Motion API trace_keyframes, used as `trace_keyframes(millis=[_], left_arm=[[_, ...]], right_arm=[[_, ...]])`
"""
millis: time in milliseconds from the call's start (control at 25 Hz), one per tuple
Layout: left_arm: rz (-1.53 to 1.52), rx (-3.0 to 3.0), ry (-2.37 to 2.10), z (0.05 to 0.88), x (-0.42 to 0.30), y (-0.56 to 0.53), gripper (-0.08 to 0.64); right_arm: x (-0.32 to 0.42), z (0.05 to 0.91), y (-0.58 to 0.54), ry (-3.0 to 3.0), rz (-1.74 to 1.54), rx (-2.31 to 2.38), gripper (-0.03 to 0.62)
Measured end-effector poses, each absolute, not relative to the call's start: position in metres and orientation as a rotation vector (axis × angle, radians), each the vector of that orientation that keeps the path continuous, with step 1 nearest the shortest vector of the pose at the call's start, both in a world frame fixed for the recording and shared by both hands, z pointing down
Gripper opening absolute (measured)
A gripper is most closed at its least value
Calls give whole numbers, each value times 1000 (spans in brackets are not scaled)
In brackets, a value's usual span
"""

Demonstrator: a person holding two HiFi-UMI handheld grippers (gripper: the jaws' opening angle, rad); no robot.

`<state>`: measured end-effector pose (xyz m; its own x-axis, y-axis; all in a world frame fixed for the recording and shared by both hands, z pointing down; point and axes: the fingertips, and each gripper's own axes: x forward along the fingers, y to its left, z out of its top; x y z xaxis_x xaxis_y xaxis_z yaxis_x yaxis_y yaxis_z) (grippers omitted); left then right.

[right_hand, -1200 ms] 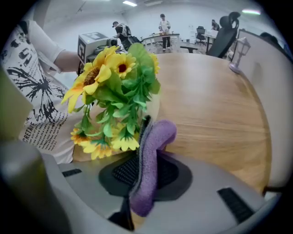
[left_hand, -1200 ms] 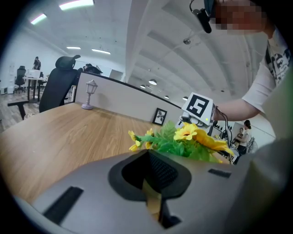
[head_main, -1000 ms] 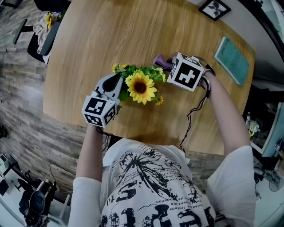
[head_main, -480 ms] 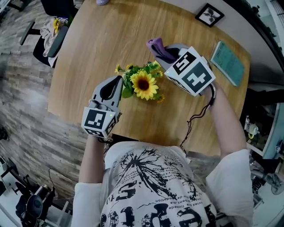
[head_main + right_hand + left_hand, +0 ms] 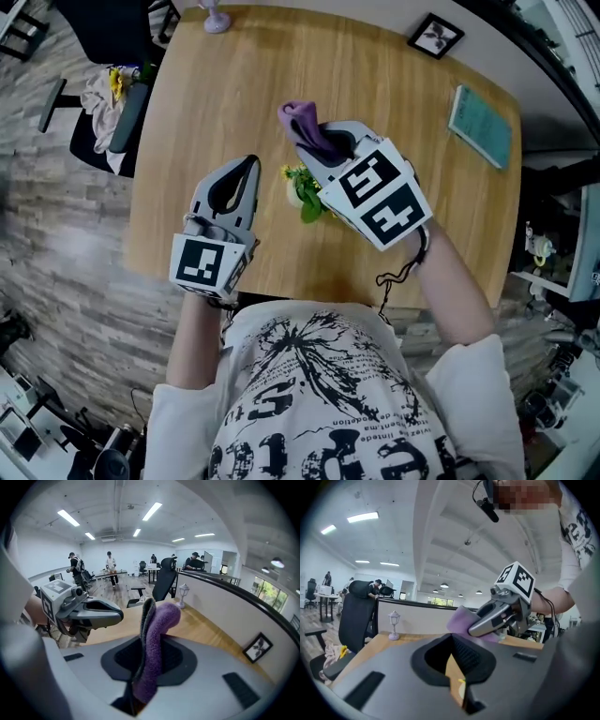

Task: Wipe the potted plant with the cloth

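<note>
The purple fleece cloth (image 5: 302, 124) is clamped in the right claw (image 5: 319, 148), pointed lengthwise beyond it. The left claw (image 5: 244, 173) is clenched empty, held alongside.

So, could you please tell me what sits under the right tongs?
The plant shows green leaves and a yellow bloom; the right tongs cover the rest of it.

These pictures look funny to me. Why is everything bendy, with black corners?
Right gripper view: the wide lens curves the ceiling lights and leaves black corners. Left gripper view: same bending and dark rim. Head view: the table edges look curved too.
</note>
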<state>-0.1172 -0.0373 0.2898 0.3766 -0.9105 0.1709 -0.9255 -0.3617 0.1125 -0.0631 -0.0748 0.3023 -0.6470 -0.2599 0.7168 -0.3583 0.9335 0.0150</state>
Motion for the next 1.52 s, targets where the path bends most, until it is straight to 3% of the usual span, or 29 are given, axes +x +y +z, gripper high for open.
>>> trace_keyframes(millis=[360,920,1520], left_arm=[[205,2610,-1449,293,-171,-37,3],[280,2655,-1171,347,-183,-18,3],[303,2619,-1110,378,-185,-1,3]], right_arm=[[-110,351,-48,-2220,364,640,77],[-114,467,6,-1986,722,906,80],[-98,484,-5,-1904,1076,1220,81]])
